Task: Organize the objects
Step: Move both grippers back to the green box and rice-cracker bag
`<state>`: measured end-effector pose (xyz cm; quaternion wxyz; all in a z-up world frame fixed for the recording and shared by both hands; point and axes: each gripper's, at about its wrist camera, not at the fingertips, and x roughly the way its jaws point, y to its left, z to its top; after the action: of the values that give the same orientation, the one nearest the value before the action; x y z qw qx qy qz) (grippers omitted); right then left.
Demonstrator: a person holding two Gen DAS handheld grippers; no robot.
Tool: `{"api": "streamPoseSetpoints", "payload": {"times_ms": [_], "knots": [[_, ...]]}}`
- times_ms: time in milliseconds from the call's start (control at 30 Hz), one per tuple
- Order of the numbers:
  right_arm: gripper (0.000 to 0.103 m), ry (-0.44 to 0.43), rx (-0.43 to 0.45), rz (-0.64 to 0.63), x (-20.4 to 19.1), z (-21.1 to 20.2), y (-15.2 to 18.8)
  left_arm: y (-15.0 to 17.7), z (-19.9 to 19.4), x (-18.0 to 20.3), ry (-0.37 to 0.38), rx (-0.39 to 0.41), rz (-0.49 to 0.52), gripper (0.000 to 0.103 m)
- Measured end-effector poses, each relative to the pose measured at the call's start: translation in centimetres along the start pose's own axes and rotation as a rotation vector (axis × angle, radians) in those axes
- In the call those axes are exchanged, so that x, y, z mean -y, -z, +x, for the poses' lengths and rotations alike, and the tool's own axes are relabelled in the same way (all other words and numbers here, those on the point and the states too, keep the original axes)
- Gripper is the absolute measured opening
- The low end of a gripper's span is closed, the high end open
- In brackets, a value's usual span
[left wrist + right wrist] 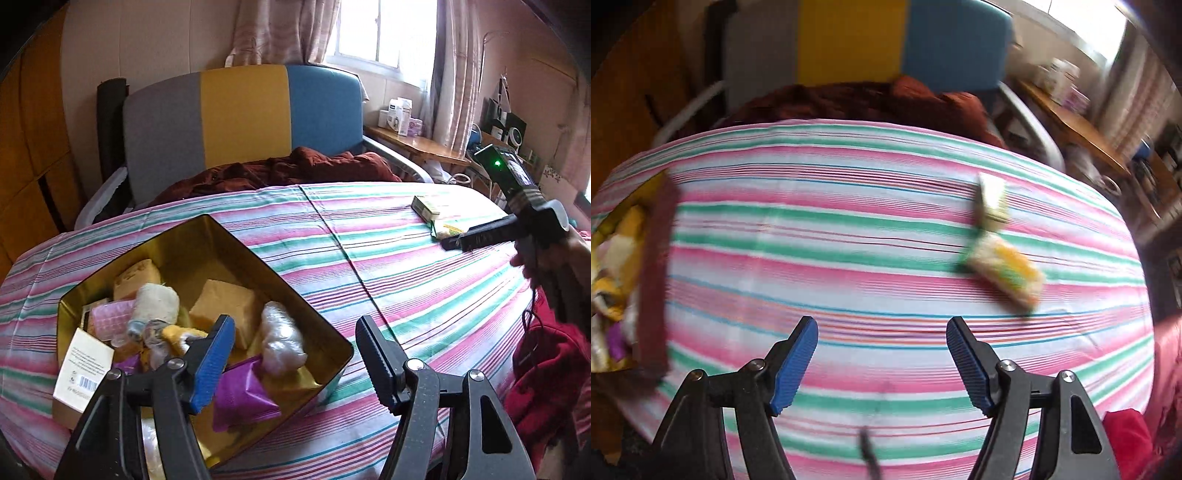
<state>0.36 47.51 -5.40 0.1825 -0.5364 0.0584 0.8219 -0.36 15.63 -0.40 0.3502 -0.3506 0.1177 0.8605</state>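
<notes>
A: Bedroom, striped sheet (406,266) over a bed, multicoloured headboard (243,122) behind. What sat left?

B: Gold tin (207,236), open, directly under and ahead of the left gripper (295,362). Packed already: sponges, purple packet (240,398), a plastic-wrapped bundle (280,332). Left tongs were spread, nothing between the pads.

A: And to the right?

B: Right gripper (882,365) also spread and empty, hovering over bare sheet. Picture blurred. Two loose items lay ahead and right of its fingers: a green-and-white small box (991,201), then nearer, a yellow-green packet (1004,275).

A: Step in hand?

B: Judged a reach for the remaining items, tin mostly filled. Next move would call for swinging right, lining the jaws across the nearer packet, closing, then carrying it left to the tin.
</notes>
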Motion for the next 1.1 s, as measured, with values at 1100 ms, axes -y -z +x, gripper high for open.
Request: {"api": "streamPoseSetpoints", "payload": {"times_ms": [1100], "knots": [[0.047,-0.129,-0.175,-0.102,9.8,8.6,-1.5,-5.8,7.5,7.0,0.140,-0.099,0.081,0.069]]}}
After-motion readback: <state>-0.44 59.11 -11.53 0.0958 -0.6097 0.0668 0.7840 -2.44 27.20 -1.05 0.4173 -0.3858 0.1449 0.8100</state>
